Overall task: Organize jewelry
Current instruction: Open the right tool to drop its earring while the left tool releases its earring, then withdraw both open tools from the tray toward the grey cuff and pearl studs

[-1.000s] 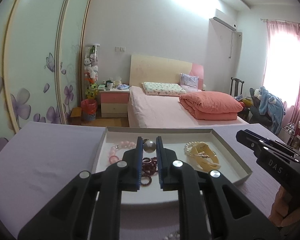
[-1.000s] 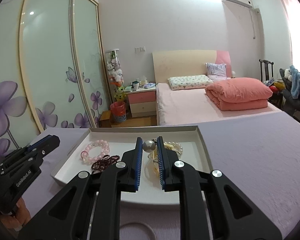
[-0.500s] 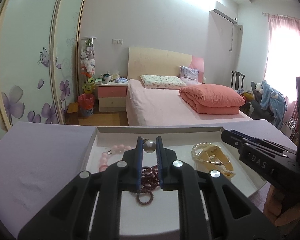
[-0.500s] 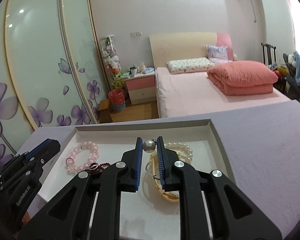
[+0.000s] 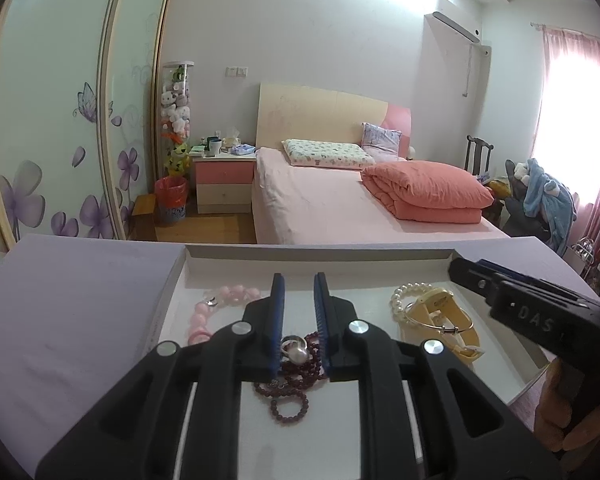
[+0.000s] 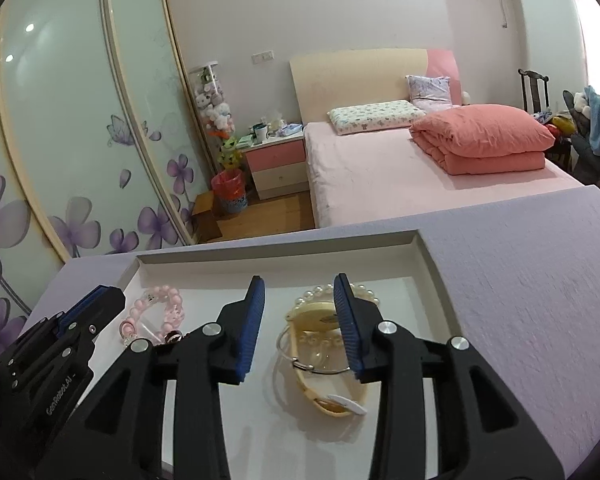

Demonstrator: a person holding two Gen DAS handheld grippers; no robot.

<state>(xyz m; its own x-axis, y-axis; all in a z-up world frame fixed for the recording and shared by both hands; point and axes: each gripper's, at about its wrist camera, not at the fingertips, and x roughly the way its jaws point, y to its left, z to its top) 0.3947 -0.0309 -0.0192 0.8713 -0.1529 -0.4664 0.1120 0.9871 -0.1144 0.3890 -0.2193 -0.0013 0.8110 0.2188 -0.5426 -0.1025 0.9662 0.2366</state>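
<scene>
A shallow white tray (image 5: 168,308) sits on a lilac-covered table (image 5: 68,320), with its far wall toward the table's far edge, beyond which a bed (image 5: 320,204) fills the room.

The left gripper (image 5: 299,296) hangs over the middle of the tray, its jaws just having eased apart a little. A pearl ring (image 5: 296,350) lies on the tray floor in the gap between the blue pads, resting on a coil of dark red beads (image 5: 296,384); the pads do not press on it, so the ring is let go. A pink bracelet (image 5: 220,304) lies by the tray's left wall, partly hidden behind the left finger.

The right gripper (image 6: 300,296) is over the right half of the tray. Its jaws have just been opening and now stand clearly apart, gripping nothing. Beneath the gap, on the tray floor, lie a yellow watch (image 6: 320,320), a thin wire bangle (image 6: 300,360) across its strap, and a string of white pearls (image 6: 320,292) at the far side, toward the tray's back wall. All three rest loose, touching one another.

Each gripper shows in the other's view: the right one at the tray's right edge, with part of a hand (image 5: 560,412) under it, and the left one near the tray's left corner.
</scene>
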